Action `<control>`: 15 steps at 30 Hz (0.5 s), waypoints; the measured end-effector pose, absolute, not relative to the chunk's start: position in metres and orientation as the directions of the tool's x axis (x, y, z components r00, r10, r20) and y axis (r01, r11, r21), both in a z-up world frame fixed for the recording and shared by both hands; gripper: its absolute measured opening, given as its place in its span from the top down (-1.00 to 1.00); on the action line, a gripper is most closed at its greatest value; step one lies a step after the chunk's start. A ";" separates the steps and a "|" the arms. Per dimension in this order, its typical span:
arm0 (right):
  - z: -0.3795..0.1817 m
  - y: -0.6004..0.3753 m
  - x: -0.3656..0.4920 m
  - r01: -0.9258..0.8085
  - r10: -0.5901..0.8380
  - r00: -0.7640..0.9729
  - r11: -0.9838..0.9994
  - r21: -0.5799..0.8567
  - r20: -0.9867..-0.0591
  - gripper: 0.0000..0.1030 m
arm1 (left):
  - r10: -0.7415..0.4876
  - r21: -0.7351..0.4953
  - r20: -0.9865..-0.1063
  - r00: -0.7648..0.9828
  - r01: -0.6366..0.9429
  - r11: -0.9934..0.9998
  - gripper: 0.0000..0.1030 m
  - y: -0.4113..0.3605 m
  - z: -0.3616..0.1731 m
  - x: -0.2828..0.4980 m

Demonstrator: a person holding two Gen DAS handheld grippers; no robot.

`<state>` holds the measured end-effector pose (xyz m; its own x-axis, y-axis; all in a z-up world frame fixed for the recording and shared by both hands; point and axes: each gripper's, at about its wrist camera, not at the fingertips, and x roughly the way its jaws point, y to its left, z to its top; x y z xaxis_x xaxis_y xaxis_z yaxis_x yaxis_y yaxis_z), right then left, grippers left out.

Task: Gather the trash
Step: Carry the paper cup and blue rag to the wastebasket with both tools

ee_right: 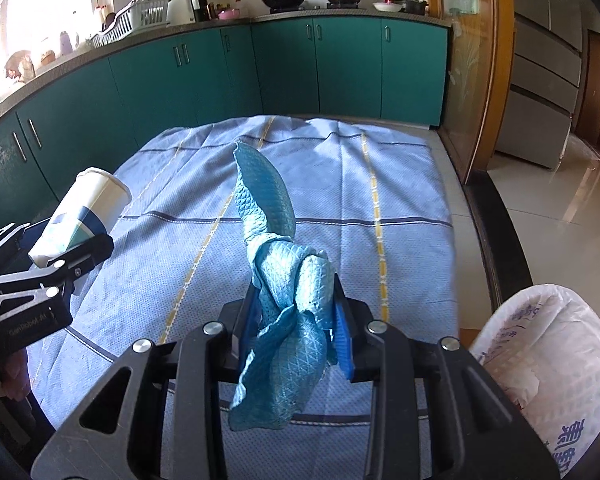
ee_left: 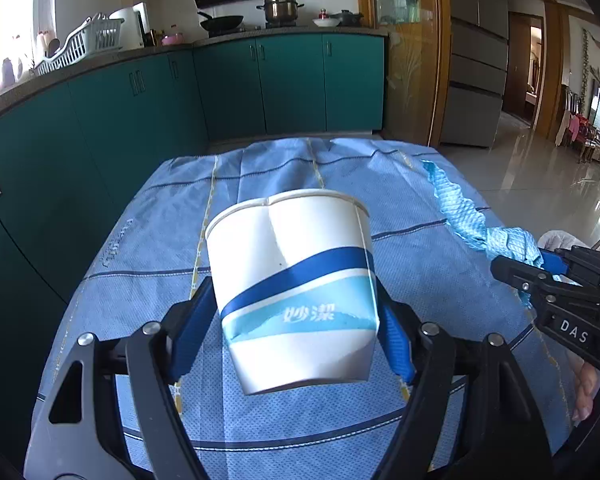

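Left gripper (ee_left: 296,320) has its jaws squeezed onto a dented paper cup (ee_left: 296,280), held up off the tabletop (ee_left: 148,240). Right gripper (ee_right: 300,316) is clamped on a crumpled blue cloth (ee_right: 288,300), with a lined trash bin (ee_right: 556,360) just beside it.

Left gripper (ee_left: 296,316) clamps a dented paper cup (ee_left: 296,284) above the blue tablecloth (ee_left: 140,248); at three o'clock, right gripper (ee_left: 540,272) apparently pinches a blue rag (ee_left: 460,208).
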<state>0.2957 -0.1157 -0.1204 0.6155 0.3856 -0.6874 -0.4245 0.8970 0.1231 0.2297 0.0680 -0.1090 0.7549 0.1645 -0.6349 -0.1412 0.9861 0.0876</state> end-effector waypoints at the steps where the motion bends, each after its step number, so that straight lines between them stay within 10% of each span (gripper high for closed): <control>1: -0.118 -0.120 0.293 -0.420 0.384 0.622 0.899 0.123 -0.682 0.36 | 0.166 0.092 -0.628 0.761 -0.139 0.986 -0.45 0.066 -0.107 0.229; 15: -0.098 -0.196 0.265 -0.255 0.264 0.735 0.961 0.106 -0.624 0.36 | 0.085 0.075 -0.560 0.824 -0.052 0.996 -0.45 0.012 -0.088 0.216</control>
<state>0.2652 -0.1963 -0.0985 0.7351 0.2640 -0.6244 -0.2550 0.9611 0.1062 0.2159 0.0121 -0.0882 0.8243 0.0851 -0.5597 -0.0517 0.9958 0.0752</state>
